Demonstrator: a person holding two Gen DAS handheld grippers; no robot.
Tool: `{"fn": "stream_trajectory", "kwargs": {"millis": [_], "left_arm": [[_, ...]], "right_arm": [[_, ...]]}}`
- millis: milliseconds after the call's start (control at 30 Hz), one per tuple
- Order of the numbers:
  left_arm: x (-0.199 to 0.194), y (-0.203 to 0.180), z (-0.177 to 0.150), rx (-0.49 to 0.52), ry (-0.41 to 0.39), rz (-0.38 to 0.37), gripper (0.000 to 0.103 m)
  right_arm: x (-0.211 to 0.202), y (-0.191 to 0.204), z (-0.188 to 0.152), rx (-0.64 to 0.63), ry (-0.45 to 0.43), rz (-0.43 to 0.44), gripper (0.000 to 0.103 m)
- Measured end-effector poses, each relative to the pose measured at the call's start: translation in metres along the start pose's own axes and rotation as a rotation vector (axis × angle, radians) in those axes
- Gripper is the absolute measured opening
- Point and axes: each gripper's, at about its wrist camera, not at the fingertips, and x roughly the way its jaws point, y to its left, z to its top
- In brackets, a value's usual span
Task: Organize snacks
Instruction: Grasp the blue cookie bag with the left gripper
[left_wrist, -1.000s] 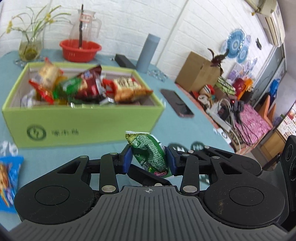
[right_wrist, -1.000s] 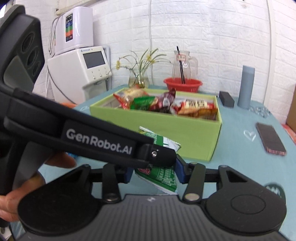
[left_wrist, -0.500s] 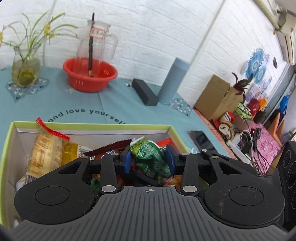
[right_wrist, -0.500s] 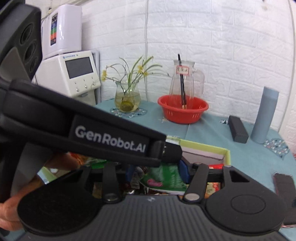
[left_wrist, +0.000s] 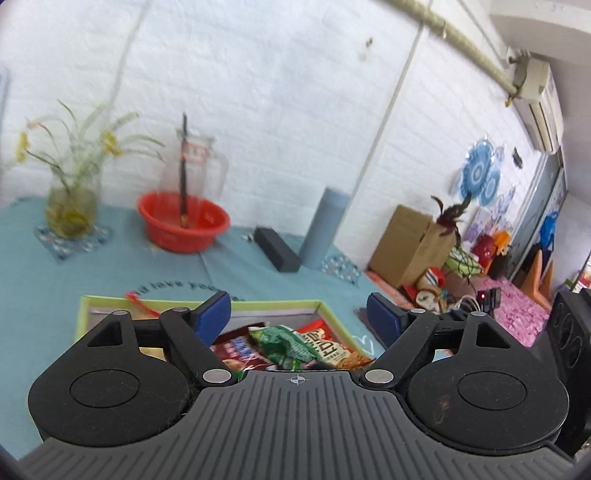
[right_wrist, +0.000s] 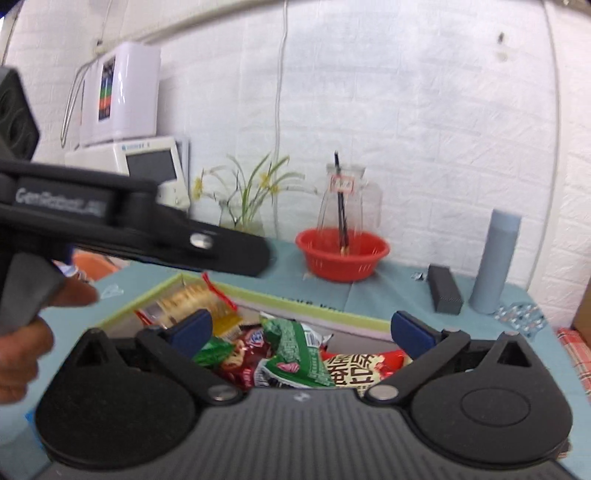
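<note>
The lime green box (left_wrist: 79, 317) sits just below both grippers and holds several snack packets. My left gripper (left_wrist: 297, 314) hangs over it with its jaws opening and nothing between the blue pads. A green packet (left_wrist: 288, 343) lies loose on the red packets underneath. My right gripper (right_wrist: 301, 328) is also over the box (right_wrist: 280, 301), jaws opening wide, and grips nothing. Below it a green packet (right_wrist: 295, 350) rests on the pile, beside a red-and-white packet (right_wrist: 354, 369) and a yellow cracker packet (right_wrist: 192, 299).
Behind the box on the teal tablecloth stand a red basin (left_wrist: 183, 225), a flower vase (left_wrist: 72, 210), a grey cylinder (left_wrist: 325, 229) and a black case (left_wrist: 277, 249). In the right wrist view a hand (right_wrist: 22, 347) holds the other tool at the left.
Both grippers travelled from in front of the box to above it while shut on green packets. Their jaws have now spread, and the packets lie in the box.
</note>
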Motion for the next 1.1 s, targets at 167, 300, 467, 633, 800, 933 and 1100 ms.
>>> {"fn": "stream_trajectory", "kwargs": {"millis": [167,300,467,633,800,933,1100], "left_arm": [[-0.069,0.034,-0.033,-0.068,-0.021,0.114,0.075],[-0.099,0.078,-0.082,-0.152,0.066,0.239,0.074],[-0.105,0.121,-0.117,-0.247,0.177,0.278,0.061],[-0.085,0.135,-0.134,-0.276,0.308,0.204,0.035],[-0.085,0.112,-0.144,-0.253,0.346,0.13,0.022],[-0.077,0.067,-0.159,-0.23,0.369,0.077,0.022],[-0.058,-0.015,-0.184,-0.18,0.392,-0.02,0.025]], "right_arm": [[-0.038,0.052,-0.018,-0.069,0.014,0.121,0.103],[-0.028,0.107,-0.054,-0.094,0.144,0.286,0.103],[0.006,0.174,-0.075,-0.182,0.278,0.435,0.103],[0.042,0.204,-0.08,-0.204,0.356,0.473,0.102],[0.027,0.199,-0.084,-0.217,0.357,0.454,0.102],[-0.014,0.174,-0.097,-0.221,0.361,0.386,0.102],[-0.07,0.123,-0.125,-0.16,0.381,0.227,0.102]]}}
